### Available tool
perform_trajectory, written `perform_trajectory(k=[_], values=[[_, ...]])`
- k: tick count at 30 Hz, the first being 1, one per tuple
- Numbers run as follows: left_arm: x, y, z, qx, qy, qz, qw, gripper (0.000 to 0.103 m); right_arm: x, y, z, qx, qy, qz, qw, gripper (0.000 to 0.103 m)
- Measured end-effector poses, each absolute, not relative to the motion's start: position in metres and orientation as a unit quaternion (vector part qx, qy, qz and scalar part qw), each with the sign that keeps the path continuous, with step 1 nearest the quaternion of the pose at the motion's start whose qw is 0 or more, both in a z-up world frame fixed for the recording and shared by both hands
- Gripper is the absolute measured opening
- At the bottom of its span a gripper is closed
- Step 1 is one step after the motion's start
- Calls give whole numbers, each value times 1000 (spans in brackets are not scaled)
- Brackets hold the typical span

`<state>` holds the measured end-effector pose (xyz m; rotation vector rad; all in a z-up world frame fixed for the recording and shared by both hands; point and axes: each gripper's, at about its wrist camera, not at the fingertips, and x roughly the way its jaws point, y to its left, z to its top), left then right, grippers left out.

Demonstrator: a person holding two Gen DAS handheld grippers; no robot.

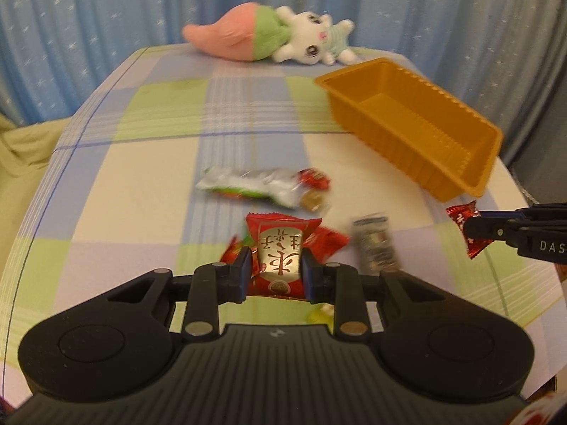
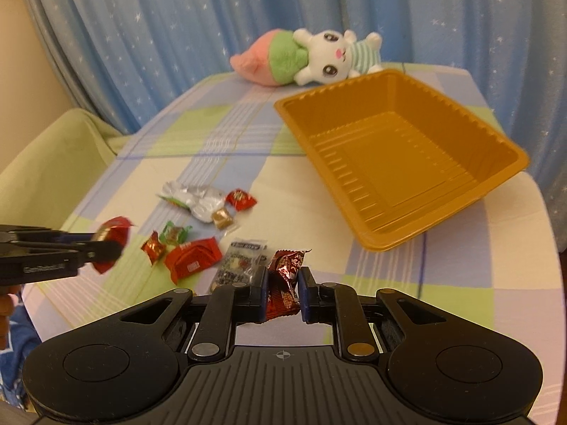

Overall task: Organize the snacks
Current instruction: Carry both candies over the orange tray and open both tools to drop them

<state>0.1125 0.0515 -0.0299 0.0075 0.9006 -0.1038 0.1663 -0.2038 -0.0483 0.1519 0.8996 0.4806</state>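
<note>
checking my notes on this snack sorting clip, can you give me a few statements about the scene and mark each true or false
1. The orange tray already holds several snacks. False: it is empty.
2. The left gripper has its jaws closed on a red packet with a silver label. True.
3. The right gripper has nothing in it. False: its jaws clamp a dark red wrapped candy.
4. A plush rabbit lies at the far edge of the checked cloth, beyond the tray. True.
5. All remaining snacks sit to the right of the tray. False: in the right wrist view they lie to its left, such as the silver pouch.
</note>
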Motion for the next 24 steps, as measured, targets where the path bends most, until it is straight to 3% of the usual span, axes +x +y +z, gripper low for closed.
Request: perform_trajectory(k=[24], values=[[238, -91, -9, 58, 392, -194, 897, 26, 227, -297, -16, 160, 401, 119, 894, 18]])
